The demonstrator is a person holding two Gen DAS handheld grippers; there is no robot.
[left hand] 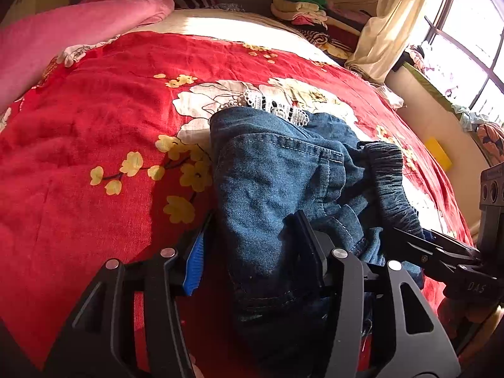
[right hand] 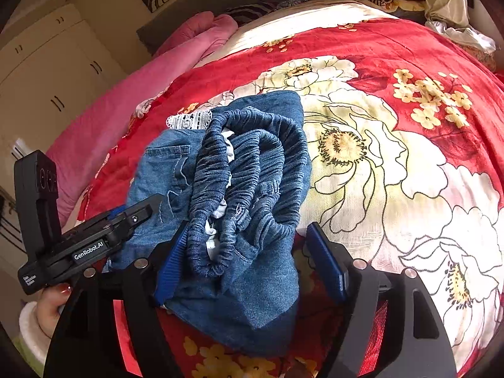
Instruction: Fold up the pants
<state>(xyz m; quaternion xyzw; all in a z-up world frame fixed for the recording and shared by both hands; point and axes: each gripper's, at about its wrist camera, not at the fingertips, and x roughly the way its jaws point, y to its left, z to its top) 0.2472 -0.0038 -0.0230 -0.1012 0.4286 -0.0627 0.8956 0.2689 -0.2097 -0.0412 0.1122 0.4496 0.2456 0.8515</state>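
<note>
1. The place is a bedroom with a bed covered by a red quilt with big white and small yellow flowers [left hand: 94,132], and sunlight falls on its far part.
2. A pink folded blanket [left hand: 72,34] lies along the far left side of the bed, and a pile of mixed clothes [left hand: 305,9] sits behind the bed near a cream curtain [left hand: 387,28] and a barred window [left hand: 466,41].
3. In the right wrist view, cream wardrobe doors [right hand: 53,72] stand on the left, beyond the pink blanket.
4. The small blue denim pants with a gathered elastic waistband [right hand: 239,189] lie bunched on the quilt, near the front edge of the bed, and a strip of white lace trim [left hand: 277,107] shows at their far end.
5. The left gripper [left hand: 252,249] has its jaws spread wide, with a leg part of the denim lying between them; its blue ribbed pad [left hand: 193,261] is beside the cloth, apart from it, and the other finger has cloth draped against it.
6. The right gripper [right hand: 252,261] also has its jaws apart, standing on either side of the waistband end; the left pad touches the cloth and the right pad stands free of it.
7. Each gripper shows at the edge of the other camera's view, the two being close together at the near end of the pants.
</note>
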